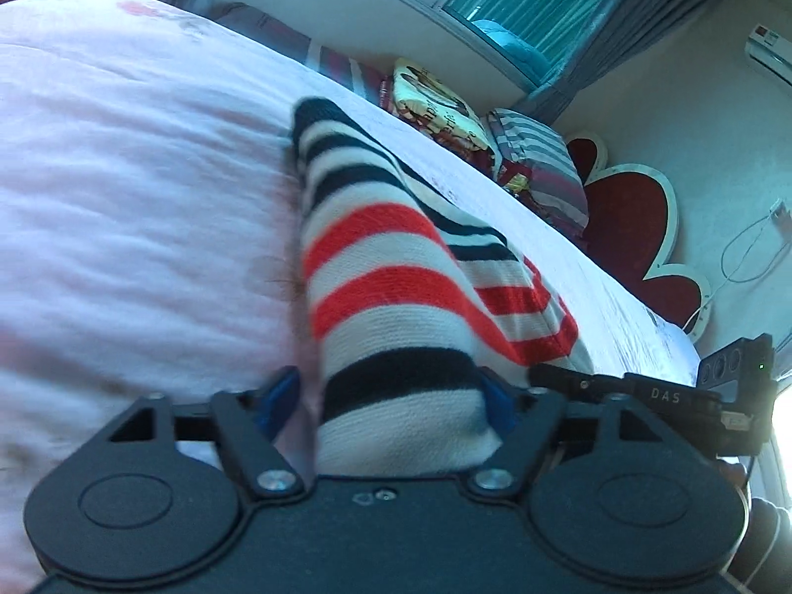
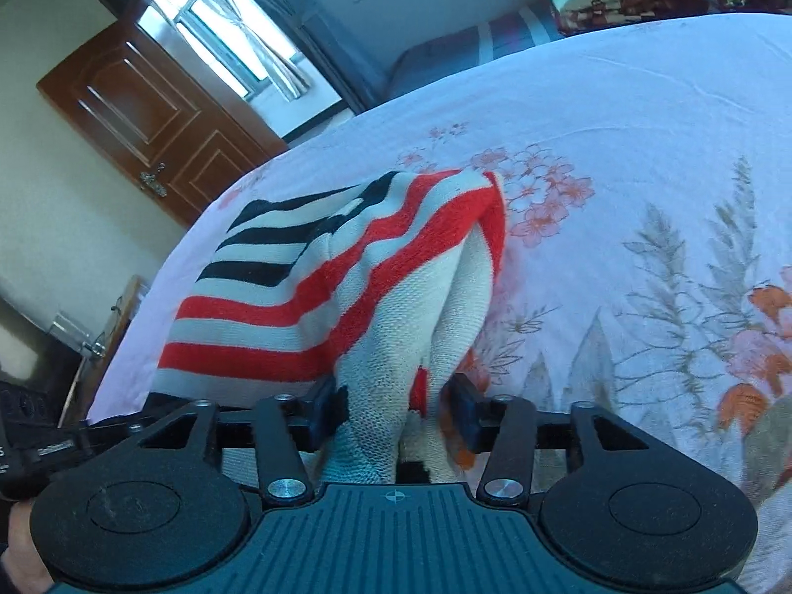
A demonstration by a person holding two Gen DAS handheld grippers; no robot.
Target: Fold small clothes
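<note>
A small knit garment with red, white and navy stripes [image 1: 376, 267] lies partly on the pink bed sheet [image 1: 123, 173] and is lifted at its near edge. My left gripper [image 1: 391, 406] is shut on a bunched striped edge of it. In the right wrist view the same striped garment [image 2: 317, 277] hangs in a fold from my right gripper [image 2: 396, 408], which is shut on its white and red edge. The other gripper's black body [image 1: 693, 396] shows at the right of the left wrist view.
The bed carries a pink floral sheet [image 2: 618, 227]. Folded blankets and striped pillows [image 1: 495, 148] lie along its far side by a red flower-shaped headboard [image 1: 628, 227]. A brown door [image 2: 148, 119] and windows stand beyond the bed.
</note>
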